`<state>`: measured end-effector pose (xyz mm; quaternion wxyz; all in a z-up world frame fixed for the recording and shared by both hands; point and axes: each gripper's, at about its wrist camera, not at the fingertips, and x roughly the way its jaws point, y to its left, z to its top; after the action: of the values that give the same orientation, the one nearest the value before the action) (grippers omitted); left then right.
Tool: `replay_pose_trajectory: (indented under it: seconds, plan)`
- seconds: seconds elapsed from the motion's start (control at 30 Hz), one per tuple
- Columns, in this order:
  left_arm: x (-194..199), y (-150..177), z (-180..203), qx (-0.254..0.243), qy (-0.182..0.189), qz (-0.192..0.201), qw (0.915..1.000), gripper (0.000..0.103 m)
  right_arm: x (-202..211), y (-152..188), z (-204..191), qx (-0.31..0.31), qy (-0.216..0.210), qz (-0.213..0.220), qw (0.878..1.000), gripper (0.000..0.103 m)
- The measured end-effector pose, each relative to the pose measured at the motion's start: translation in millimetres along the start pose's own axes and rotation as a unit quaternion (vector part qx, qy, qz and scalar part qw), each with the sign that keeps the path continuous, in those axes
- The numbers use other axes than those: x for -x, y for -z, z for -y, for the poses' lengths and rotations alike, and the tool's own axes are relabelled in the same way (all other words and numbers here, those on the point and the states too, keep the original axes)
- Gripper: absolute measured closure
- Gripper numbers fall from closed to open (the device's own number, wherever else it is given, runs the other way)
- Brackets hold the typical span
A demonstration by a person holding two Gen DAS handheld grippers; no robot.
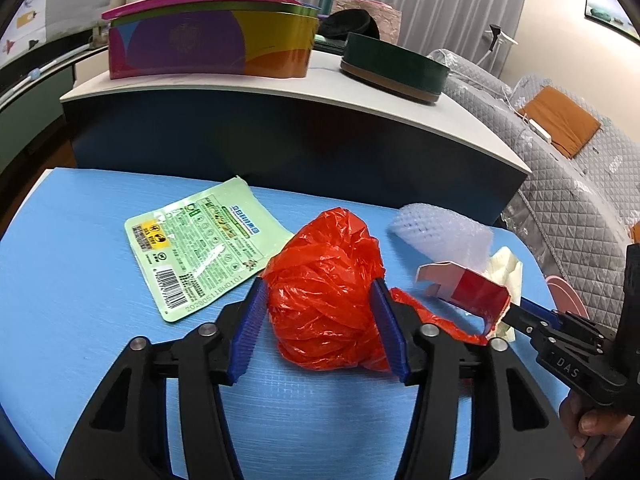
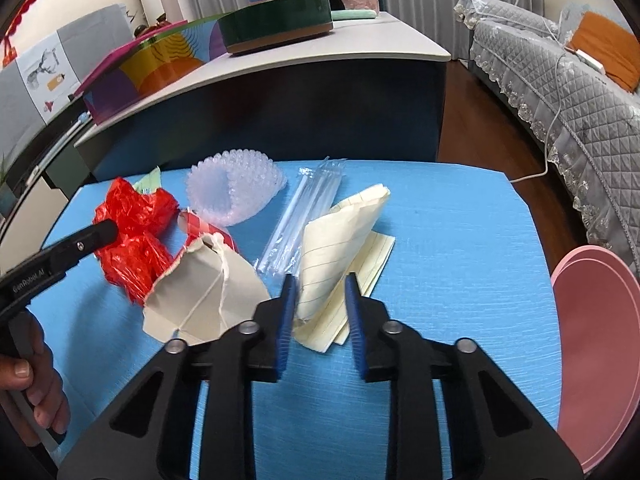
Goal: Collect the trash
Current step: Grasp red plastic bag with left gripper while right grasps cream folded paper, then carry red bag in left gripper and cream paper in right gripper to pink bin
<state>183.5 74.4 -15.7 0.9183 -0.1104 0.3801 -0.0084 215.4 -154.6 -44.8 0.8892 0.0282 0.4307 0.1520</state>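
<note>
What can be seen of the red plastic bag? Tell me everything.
The red plastic bag is thin, glossy, crinkled film bunched into a loose ball, resting on the blue table. The left gripper brackets it, blue pads against both sides. A flat tail trails right toward the torn red-and-white carton. Its far-left edge overlaps the green printed packet.

Even soft indoor light, sharp focus — fisheye-bent edges, dark corners
</note>
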Motion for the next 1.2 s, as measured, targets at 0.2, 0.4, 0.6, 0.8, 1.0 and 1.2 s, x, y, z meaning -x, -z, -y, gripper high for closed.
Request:
replay_pose_trajectory:
  seconds: [0.2,0.4,0.6,0.8,1.0,1.2]
  plan:
    - [4,-2,7,-0.019,0.001,0.007,0.9998,0.064,7,1,4,-0.003,0.005,0.004,1.000,0.094]
    - [12,-5,15,-0.037,-0.006,0.023,0.9990,0.068,19,1,7,-0.002,0.016,0.020,1.000,0.095]
    - [20,-8,19,-0.045,-0.009,0.036,0.9983,0.070,34,0,8,0.004,0.028,0.037,0.999,0.095]
    - [32,-10,22,-0.052,-0.012,0.049,0.9974,0.070,52,1,12,0.004,0.034,0.053,0.998,0.095]
    - [47,-8,24,-0.057,-0.012,0.059,0.9966,0.070,71,4,14,0.005,0.040,0.068,0.997,0.095]
    - [61,-5,27,-0.059,-0.011,0.069,0.9958,0.070,89,7,15,0.004,0.045,0.083,0.996,0.095]
